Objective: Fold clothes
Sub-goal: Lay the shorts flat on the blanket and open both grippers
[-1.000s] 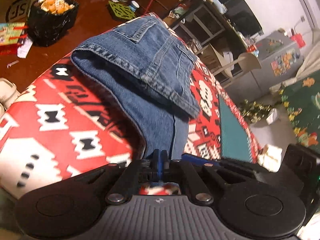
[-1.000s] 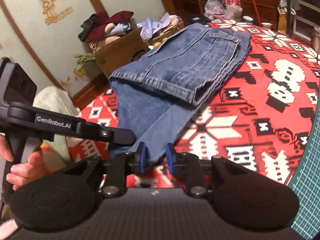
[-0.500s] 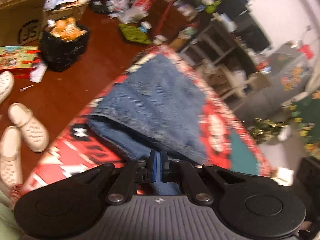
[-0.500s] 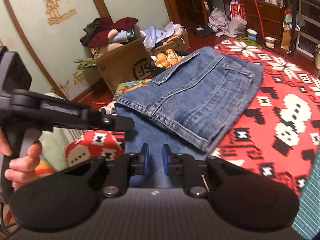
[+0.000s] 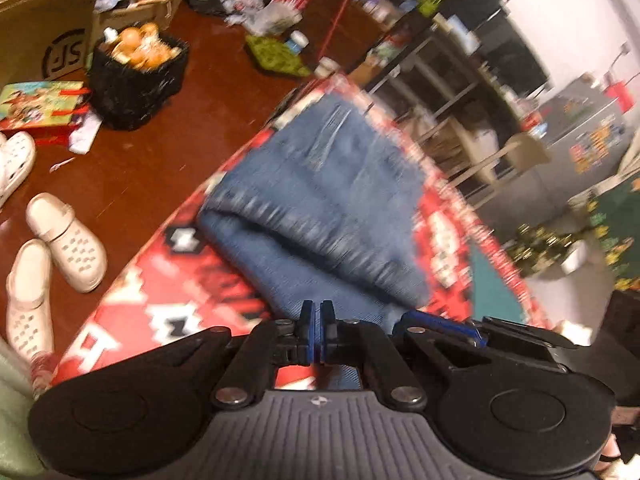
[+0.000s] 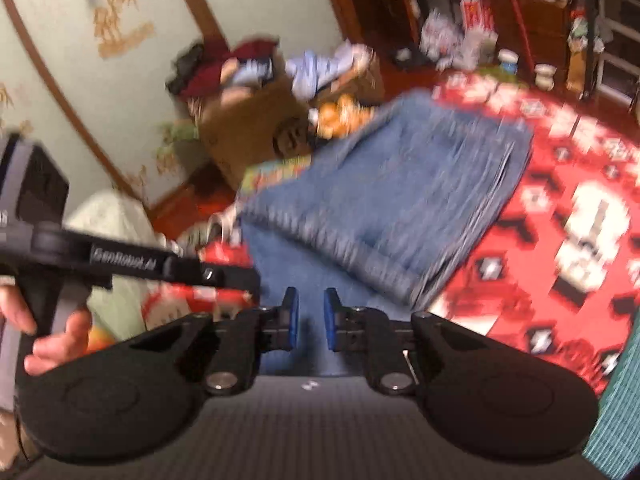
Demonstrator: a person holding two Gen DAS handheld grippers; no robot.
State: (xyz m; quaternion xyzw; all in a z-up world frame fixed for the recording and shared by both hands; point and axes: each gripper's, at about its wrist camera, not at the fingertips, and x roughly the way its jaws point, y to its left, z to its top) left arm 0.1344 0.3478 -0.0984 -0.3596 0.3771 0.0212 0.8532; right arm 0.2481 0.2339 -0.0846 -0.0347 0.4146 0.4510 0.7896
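Since a second ago both grippers have risen, the left gripper (image 5: 317, 322) pressed together on the jeans (image 5: 320, 208) and the right gripper (image 6: 307, 318) slightly spread around denim, carrying the near end toward twelve o'clock over the folded half on the red cloth (image 6: 560, 240).

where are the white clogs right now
In the left wrist view, the pair of white perforated clogs sits at far left on the brown floor, beside the red patterned cloth's edge.

folded blue jeans (image 5: 320, 208) on red cloth (image 5: 168, 304)
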